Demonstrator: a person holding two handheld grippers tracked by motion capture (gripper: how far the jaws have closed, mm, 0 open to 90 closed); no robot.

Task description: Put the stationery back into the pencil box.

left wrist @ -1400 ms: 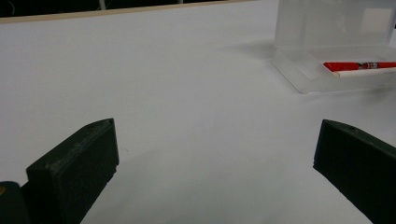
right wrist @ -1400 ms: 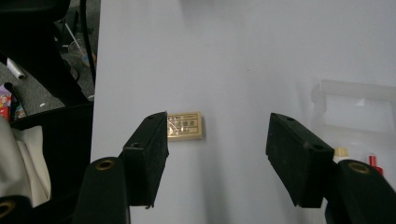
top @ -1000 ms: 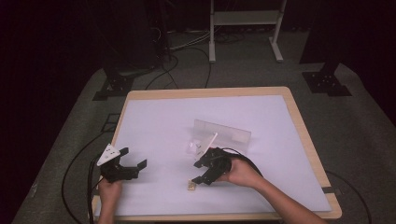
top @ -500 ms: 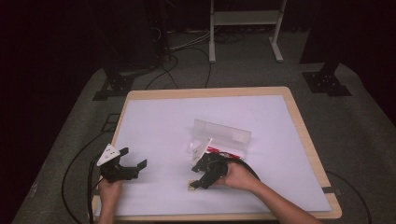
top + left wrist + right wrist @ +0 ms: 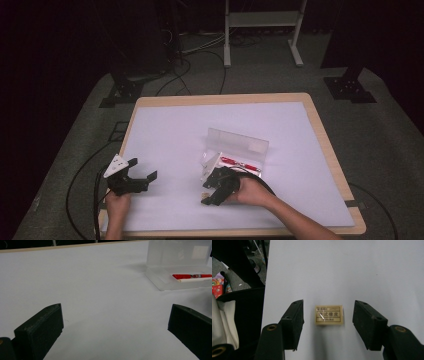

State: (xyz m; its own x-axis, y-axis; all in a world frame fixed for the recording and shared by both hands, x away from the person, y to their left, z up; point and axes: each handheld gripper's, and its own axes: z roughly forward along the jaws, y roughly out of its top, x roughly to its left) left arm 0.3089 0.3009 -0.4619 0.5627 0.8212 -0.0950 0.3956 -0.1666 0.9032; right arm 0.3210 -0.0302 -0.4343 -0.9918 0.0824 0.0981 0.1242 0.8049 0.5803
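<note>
Squarely between the open right tongs (image 5: 328,315) lies the eraser (image 5: 329,315), untouched.

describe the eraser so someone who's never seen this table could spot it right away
On the white table, look at the near edge, in front of the clear pencil case. The eraser lies flat between the right hand-held gripper's open jaws: a small tan block with a printed label, unlike the red pen in the case.

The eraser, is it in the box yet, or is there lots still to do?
Not yet. Done: the box lies open with a red pen inside. In hand: the right gripper is over the eraser, jaws open either side, not touching. Probably left: grip it, lift it and put it in the box. The left gripper is open with nothing between its jaws.
</note>
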